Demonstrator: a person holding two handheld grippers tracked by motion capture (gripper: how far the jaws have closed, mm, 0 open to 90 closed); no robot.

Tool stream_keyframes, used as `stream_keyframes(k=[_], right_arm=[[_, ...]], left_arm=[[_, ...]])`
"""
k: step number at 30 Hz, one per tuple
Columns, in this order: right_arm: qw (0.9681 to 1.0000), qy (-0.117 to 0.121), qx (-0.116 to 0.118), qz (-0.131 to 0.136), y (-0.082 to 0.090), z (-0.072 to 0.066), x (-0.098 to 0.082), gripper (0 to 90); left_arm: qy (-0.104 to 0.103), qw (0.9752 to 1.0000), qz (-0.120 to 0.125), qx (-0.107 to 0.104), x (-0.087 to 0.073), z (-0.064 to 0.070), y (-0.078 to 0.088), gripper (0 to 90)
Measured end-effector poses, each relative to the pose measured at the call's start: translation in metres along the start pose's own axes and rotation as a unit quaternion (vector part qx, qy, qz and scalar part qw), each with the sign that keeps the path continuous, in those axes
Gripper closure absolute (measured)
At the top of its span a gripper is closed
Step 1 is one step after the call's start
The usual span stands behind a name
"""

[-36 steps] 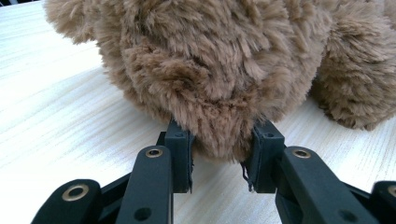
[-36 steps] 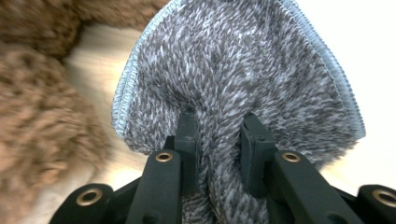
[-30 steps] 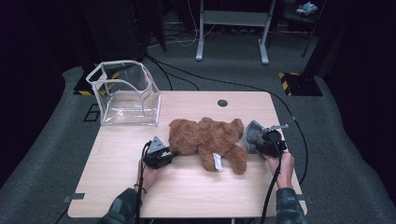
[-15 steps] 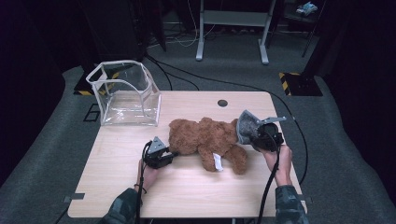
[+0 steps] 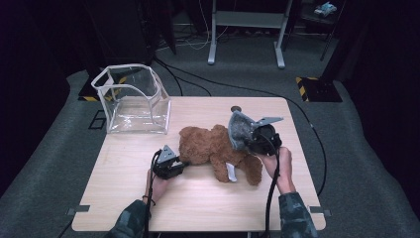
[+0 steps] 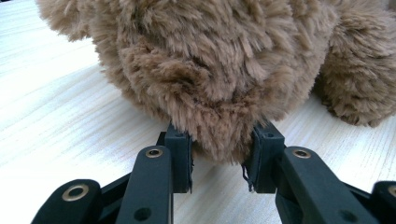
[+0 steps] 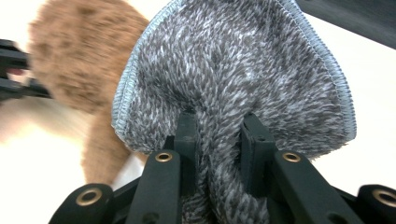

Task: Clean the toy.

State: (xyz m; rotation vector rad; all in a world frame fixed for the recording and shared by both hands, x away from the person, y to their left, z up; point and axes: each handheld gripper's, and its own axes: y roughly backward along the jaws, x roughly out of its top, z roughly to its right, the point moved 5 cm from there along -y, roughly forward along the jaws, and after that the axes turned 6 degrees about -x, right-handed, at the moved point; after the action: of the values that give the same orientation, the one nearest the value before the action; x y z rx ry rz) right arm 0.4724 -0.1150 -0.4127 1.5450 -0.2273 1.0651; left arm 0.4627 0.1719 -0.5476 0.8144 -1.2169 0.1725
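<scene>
The left gripper [image 5: 174, 166] pins the teddy bear [image 5: 214, 148] by its fur. The right gripper [image 5: 250, 140], clamped on the grey knit garment [image 5: 239, 130], should keep its pinch firm and draw evenly.

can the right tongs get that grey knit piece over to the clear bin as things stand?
Probably yes. The right tongs pinch the grey knit piece up off the table. The clear bin is open-topped, though the teddy bear lies between, so carry it over.
</scene>
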Motion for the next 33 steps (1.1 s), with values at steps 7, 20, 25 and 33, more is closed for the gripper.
stream_keyframes(k=[7,20,25,33], right_arm=[[0.9986,0.040,0.033,-0.004,-0.016,-0.041,0.021,72.3],[0.9928,0.089,0.080,-0.002,-0.048,-0.105,0.050,72.1],[0.9912,0.109,0.073,-0.022,-0.062,-0.121,0.052,72.1],[0.9922,0.111,0.044,-0.035,-0.065,-0.100,0.040,72.1]], left_arm=[[-0.001,1.0000,-0.001,0.001,0.000,0.000,0.000,66.3],[0.001,1.0000,-0.002,-0.002,0.000,0.002,-0.001,67.0],[-0.003,1.0000,0.000,0.003,0.000,0.001,-0.002,67.9],[-0.004,1.0000,-0.004,0.000,0.000,0.001,-0.001,68.2]])
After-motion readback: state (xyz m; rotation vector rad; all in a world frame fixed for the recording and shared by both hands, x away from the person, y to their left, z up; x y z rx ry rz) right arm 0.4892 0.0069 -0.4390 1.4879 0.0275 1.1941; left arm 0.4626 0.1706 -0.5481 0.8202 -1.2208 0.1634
